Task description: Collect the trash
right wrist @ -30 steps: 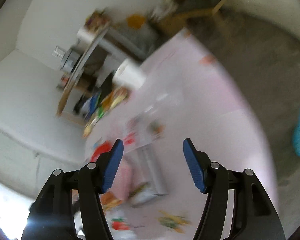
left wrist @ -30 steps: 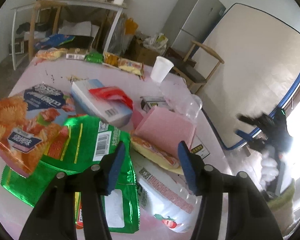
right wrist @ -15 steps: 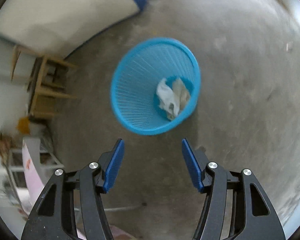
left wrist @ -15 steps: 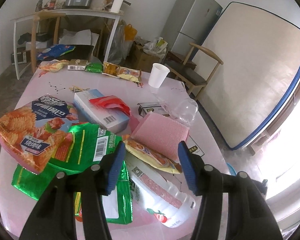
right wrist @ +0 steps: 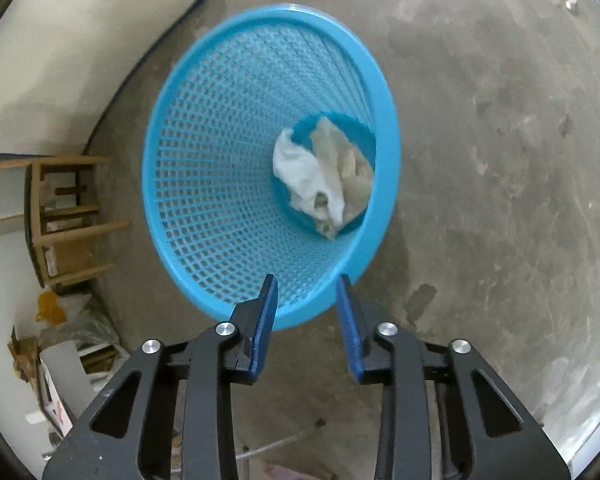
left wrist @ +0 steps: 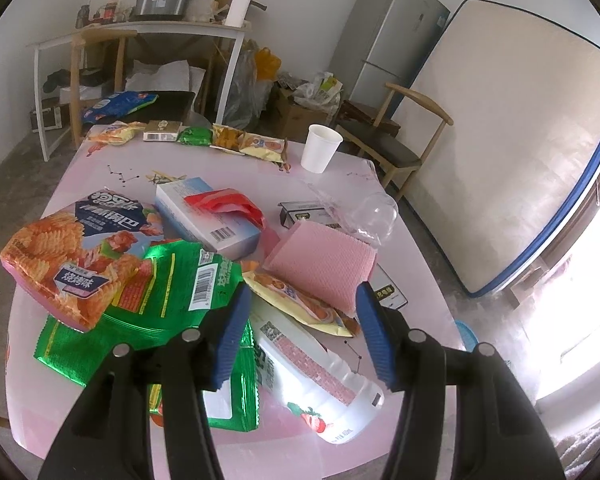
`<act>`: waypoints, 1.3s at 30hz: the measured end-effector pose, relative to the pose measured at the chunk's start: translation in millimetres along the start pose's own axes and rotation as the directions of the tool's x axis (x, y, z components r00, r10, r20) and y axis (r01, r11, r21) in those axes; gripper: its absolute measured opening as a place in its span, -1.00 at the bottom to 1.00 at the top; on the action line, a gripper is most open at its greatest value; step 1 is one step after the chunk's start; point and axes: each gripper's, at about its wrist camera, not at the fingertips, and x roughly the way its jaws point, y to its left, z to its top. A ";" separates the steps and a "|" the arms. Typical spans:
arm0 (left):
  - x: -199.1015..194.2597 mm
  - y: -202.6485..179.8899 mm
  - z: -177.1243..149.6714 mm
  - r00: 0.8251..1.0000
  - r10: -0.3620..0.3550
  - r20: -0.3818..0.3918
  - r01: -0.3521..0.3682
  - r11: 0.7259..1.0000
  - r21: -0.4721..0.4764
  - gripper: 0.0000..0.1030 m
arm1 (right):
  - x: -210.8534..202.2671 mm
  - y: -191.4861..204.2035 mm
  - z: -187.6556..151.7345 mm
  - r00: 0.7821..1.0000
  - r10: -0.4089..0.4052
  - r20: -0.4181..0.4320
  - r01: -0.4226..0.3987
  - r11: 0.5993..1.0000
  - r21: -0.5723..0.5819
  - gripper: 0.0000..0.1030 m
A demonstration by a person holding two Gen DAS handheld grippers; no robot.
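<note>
In the right wrist view a blue mesh trash basket (right wrist: 220, 184) stands on the concrete floor with crumpled white paper (right wrist: 320, 176) at its bottom. My right gripper (right wrist: 306, 292) straddles the basket's near rim, its jaws narrowed but apart. In the left wrist view my left gripper (left wrist: 302, 300) is open and empty above a pink table (left wrist: 100, 164) covered in trash: a green snack bag (left wrist: 160, 292), an orange chip bag (left wrist: 72, 256), a white bottle (left wrist: 316, 372), a pink foam sheet (left wrist: 324, 264), a yellow wrapper (left wrist: 300, 300) and a white paper cup (left wrist: 320, 148).
A tissue box (left wrist: 204, 216) with red plastic, a clear cup (left wrist: 374, 216) and several small snack packs (left wrist: 228, 140) also lie on the table. Wooden chairs (left wrist: 396, 132), a fridge (left wrist: 388, 36) and a leaning mattress (left wrist: 508, 152) stand behind. A wooden stool (right wrist: 60, 216) is left of the basket.
My right gripper swung from the table down to the basket, came close to its rim, and its jaws narrowed. My left gripper drew back slightly above the table.
</note>
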 end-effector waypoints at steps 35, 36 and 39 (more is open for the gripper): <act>7.5 -14.2 -5.4 0.999 0.011 -0.033 -0.009 0.999 0.033 0.03 | 3.9 -53.9 -2.2 0.985 0.003 -0.170 0.013 0.996 0.093 -0.71; 7.8 -14.1 -5.4 0.999 0.011 -0.034 -0.009 0.999 0.033 0.03 | 3.1 -55.7 -4.7 0.983 -0.004 -0.184 0.019 0.997 0.081 -0.71; 7.6 -14.0 -5.4 1.000 0.011 -0.029 -0.010 1.000 0.030 0.03 | -0.9 -60.1 -10.6 0.978 -0.015 -0.208 0.029 0.998 0.063 -0.72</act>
